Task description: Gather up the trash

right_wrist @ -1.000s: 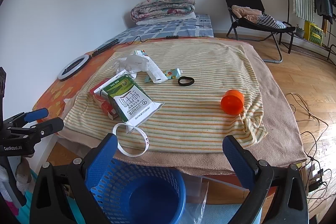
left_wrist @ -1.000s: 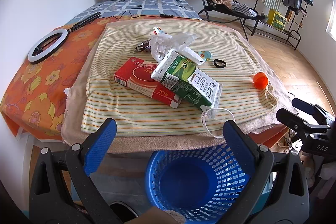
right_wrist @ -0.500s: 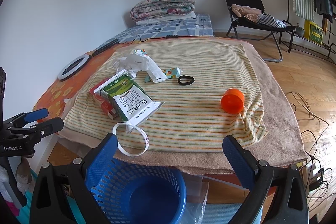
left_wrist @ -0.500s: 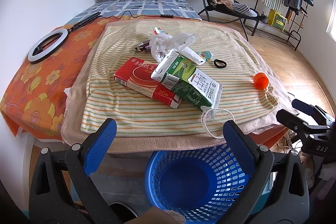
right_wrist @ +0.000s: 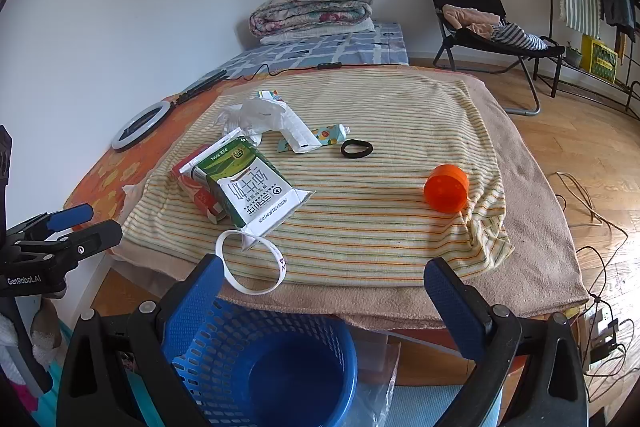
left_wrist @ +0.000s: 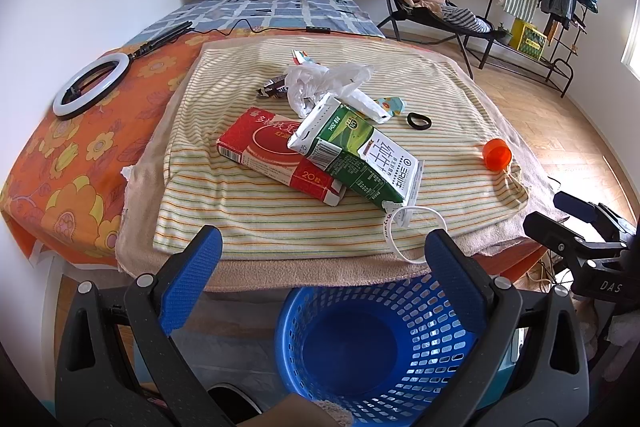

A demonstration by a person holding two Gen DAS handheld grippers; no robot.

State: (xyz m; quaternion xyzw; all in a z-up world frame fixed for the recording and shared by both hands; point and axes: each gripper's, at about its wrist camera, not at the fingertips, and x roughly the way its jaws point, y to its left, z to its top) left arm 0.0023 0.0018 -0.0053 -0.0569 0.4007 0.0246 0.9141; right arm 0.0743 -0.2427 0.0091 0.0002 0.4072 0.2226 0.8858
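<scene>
Left gripper [left_wrist: 320,255]: jaws spread wide, holding nothing, above the blue basket [left_wrist: 380,351], short of the surface's near edge.
Right gripper [right_wrist: 324,281]: jaws likewise wide apart and empty; the basket sits below its left jaw.
Blue basket: on the floor just in front of the surface; nothing visible inside.
White band [right_wrist: 252,263]: a loop on the near edge of the striped cloth [right_wrist: 380,219], just beyond the right gripper's left jaw, touching the carton's corner.
Green-and-white milk carton [left_wrist: 356,155]: lying flat, leaning over the red box [left_wrist: 276,155]; beyond both pairs of jaws, between those of the left.
Orange cap [right_wrist: 446,187]: on its side near the cloth's right edge, well apart from the carton.
Black hair tie [right_wrist: 356,148]: farther back, mid-cloth.
Small printed tube [right_wrist: 324,136] and crumpled white plastic bag [left_wrist: 324,83]: behind the carton, touching.
Dark wrapper [left_wrist: 274,89]: beside the bag.
Ring light [left_wrist: 91,89]: on the orange floral sheet, far left.
</scene>
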